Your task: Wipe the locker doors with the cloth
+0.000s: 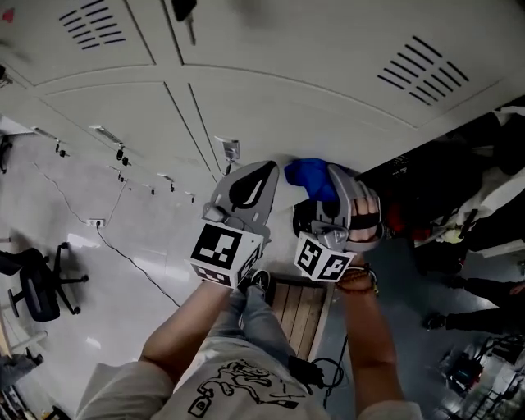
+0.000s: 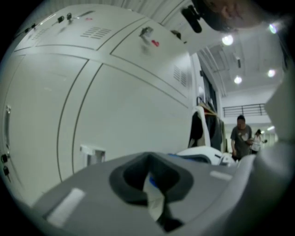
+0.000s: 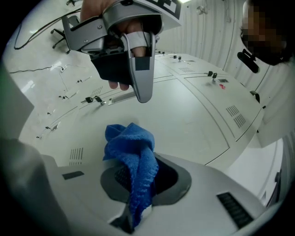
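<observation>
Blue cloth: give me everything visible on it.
The blue cloth is a terry-looking rag, bunched and twisted, not spread. One end is pinched between the shut jaws of the right gripper; the rest sticks out toward the white locker door. Contact with the door cannot be told.

The pale grey metal locker doors (image 1: 312, 107) lay broad and flat ahead, their faces open to a sweep toward the upper and left edges. A small metal latch tab (image 1: 229, 149) stuck out from a door seam just above the left hand-held gripper (image 1: 253, 179). A dark key handle (image 1: 185, 18) jutted out near the top edge. The right hand-held gripper (image 1: 326, 182), clamped on a bunched blue knitted cloth (image 1: 308, 175), sat just beside the left one, leaving only a narrow gap between them. Dark hanging clothes (image 1: 472, 176) crowded the lockers' right edge. A slatted wooden bench (image 1: 300, 309) stood below, by the person's legs.
</observation>
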